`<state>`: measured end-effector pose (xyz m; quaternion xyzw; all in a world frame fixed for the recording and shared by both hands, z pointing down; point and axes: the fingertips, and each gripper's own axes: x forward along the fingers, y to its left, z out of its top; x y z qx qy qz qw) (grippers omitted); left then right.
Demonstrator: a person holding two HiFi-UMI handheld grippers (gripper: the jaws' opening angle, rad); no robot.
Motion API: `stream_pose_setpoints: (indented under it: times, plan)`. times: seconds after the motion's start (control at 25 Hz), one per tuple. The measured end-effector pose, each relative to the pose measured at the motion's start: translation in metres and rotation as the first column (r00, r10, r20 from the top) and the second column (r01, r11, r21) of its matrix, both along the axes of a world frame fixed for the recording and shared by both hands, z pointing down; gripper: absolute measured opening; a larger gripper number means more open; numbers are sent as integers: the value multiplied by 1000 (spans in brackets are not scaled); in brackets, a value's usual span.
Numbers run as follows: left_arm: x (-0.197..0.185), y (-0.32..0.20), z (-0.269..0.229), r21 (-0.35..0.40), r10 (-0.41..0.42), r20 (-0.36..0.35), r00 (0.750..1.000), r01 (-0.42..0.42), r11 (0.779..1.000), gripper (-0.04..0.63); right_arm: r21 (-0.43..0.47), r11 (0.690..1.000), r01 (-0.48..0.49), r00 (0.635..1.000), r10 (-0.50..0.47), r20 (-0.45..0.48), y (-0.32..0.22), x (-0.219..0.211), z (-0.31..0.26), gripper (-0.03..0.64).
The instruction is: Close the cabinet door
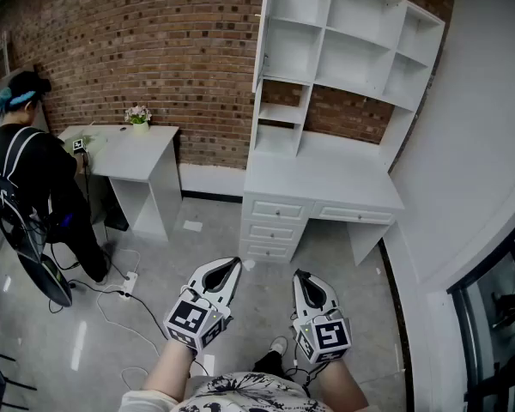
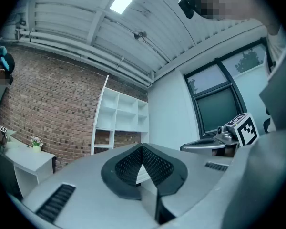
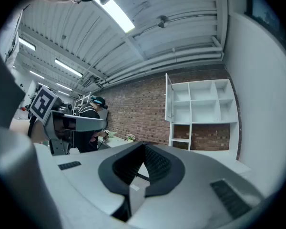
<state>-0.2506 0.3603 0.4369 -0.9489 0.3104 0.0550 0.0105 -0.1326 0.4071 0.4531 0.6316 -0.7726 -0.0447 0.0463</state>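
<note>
Left gripper: low in the frame, left of centre, jaws pressed together with nothing between them; in its own view the ribbed pads meet at the tip.
Right gripper: just beside it to the right, jaws likewise pressed together on nothing; both point up-frame at the white furniture.
Floor: grey and glossy, lying between the grippers and the desk; loose cables trail across it at lower left.
Desk: its white surface and a stack of drawers stand directly under the door, between it and the grippers.
Cabinet door: at the top centre of the frame, on the upper left edge of the shelf unit. It is a tall narrow white panel with its long axis vertical, swung out from the unit toward the room, so it shows almost edge-on.
Left side: a small surface with a potted plant stands against the brick wall; a person in dark clothes bends over it.
Head view only: the floor, the cables and the drawers.
Left gripper view only: a dark-framed window on the right wall.
Right gripper view only: the door seen from lower down, standing off the shelves, plus ceiling lights.
</note>
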Motion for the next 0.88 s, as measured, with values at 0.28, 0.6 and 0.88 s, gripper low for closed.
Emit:
stream_pose_setpoints:
  times: [0.28,0.6,0.88]
  plan:
    - [1,4,7,-13,-6,3,1000,6,1000,12,-13,1000,13,1000,-13,12,1,1,6,4]
    - [-1,-8,19,-45,-16,2,1000,17,999,12,-27,1000,0,999,1,42,-11,4,16,5]
    - [23,-38,35,-93,-9,14,1000,10,996,11,-52,999,-1,997,5,75,-43,33,33,5]
